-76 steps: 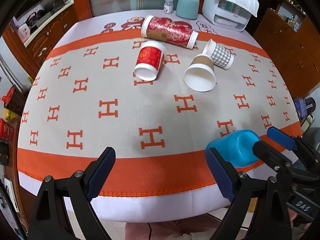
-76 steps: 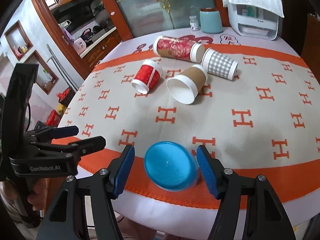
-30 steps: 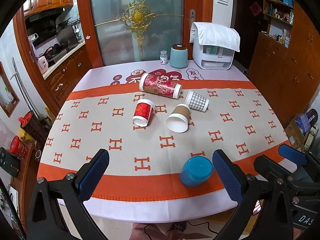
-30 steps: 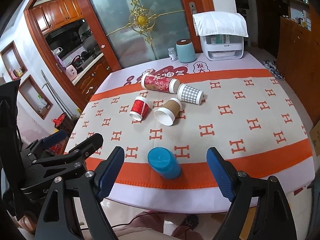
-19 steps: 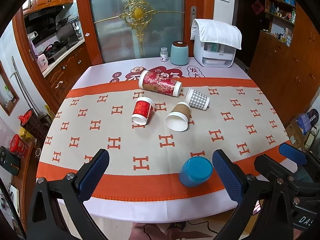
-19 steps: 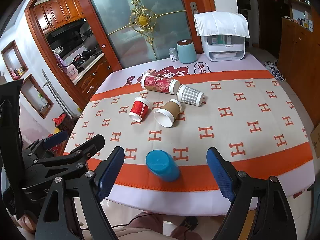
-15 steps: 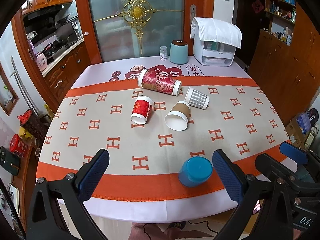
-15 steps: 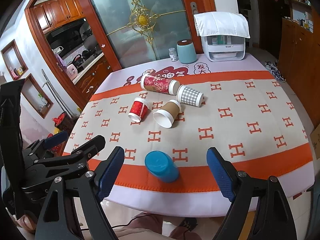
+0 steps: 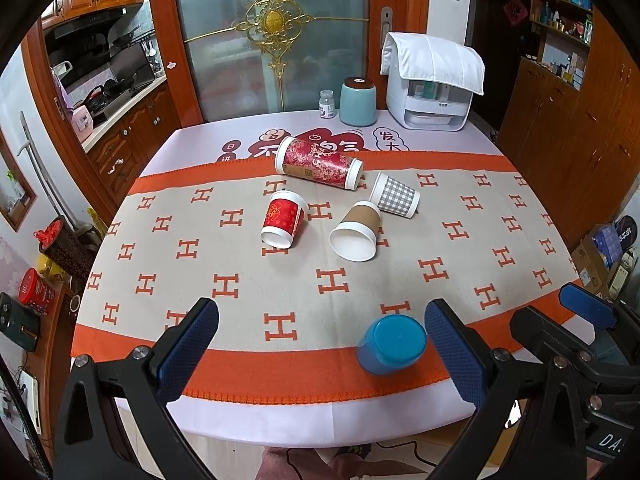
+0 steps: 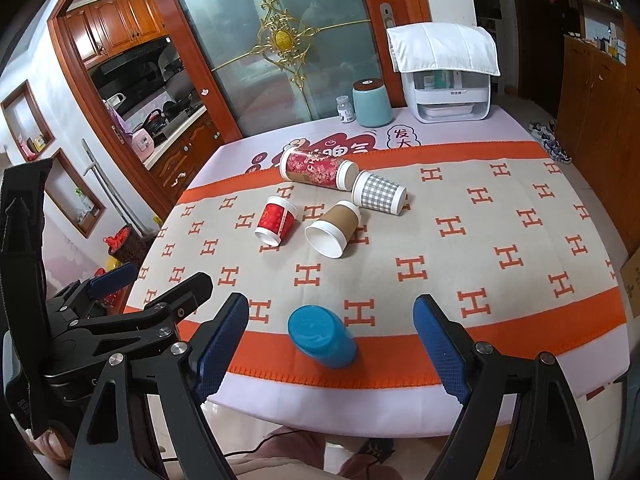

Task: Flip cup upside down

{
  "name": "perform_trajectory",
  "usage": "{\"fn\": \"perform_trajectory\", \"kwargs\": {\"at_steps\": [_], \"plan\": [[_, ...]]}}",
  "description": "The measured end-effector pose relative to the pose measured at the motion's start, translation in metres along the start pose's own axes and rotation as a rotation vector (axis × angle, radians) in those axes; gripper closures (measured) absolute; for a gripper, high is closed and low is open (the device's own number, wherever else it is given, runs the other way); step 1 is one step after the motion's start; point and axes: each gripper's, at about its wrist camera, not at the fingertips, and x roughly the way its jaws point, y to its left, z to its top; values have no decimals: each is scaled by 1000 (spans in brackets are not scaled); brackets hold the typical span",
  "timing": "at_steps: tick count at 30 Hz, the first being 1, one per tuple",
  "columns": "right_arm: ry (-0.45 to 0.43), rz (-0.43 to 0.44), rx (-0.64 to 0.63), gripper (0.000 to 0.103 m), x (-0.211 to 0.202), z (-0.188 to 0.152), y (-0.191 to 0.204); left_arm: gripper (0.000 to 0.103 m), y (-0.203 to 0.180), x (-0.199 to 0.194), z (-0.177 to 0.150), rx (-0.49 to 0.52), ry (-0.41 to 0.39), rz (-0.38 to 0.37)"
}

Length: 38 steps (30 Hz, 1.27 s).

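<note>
Blue cup (image 9: 391, 345): stands upside down on the orange band of the cloth near the table's front edge, closed base up; in the right wrist view (image 10: 322, 336) it sits ahead of the fingers, closer to the left finger than the right, touched by neither.
Left gripper (image 9: 320, 344): fingers spread wide and holding nothing; the blue cup lies just inside its right finger (image 9: 454, 350), apart from it.
Right gripper (image 10: 330, 344): fingers spread wide, empty, pulled back off the table's front edge; it also shows at the right edge of the left wrist view (image 9: 576, 320).
Left gripper seen from the right wrist camera (image 10: 152, 288): sits beyond the right gripper's left finger, off the table's near left corner.
Red cup (image 9: 283, 220): on its side, well ahead of the left gripper's fingers, mouth toward the camera.
Brown cup (image 9: 357, 231): on its side just right of the red cup, white mouth toward the camera.
Checked cup (image 9: 394, 196): on its side, just behind the brown cup; contact unclear.
Red floral canister (image 9: 319, 163): lying flat behind the three paper cups.
Tablecloth (image 9: 240, 264): beige with orange H marks and orange bands.
Teal jar (image 9: 358, 101): upright at the far edge, a small white bottle (image 9: 327, 104) just left of it.
White appliance (image 9: 432, 84): far edge, right of the jar, white cloth draped on top.
</note>
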Motion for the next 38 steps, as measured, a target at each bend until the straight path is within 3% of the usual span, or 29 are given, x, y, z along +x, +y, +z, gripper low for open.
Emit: {"fn": "perform_trajectory", "kwargs": {"at_steps": [38], "plan": [[6,3,2,17,4,2,1,1,15,13,-4,4,26,-6]]}}
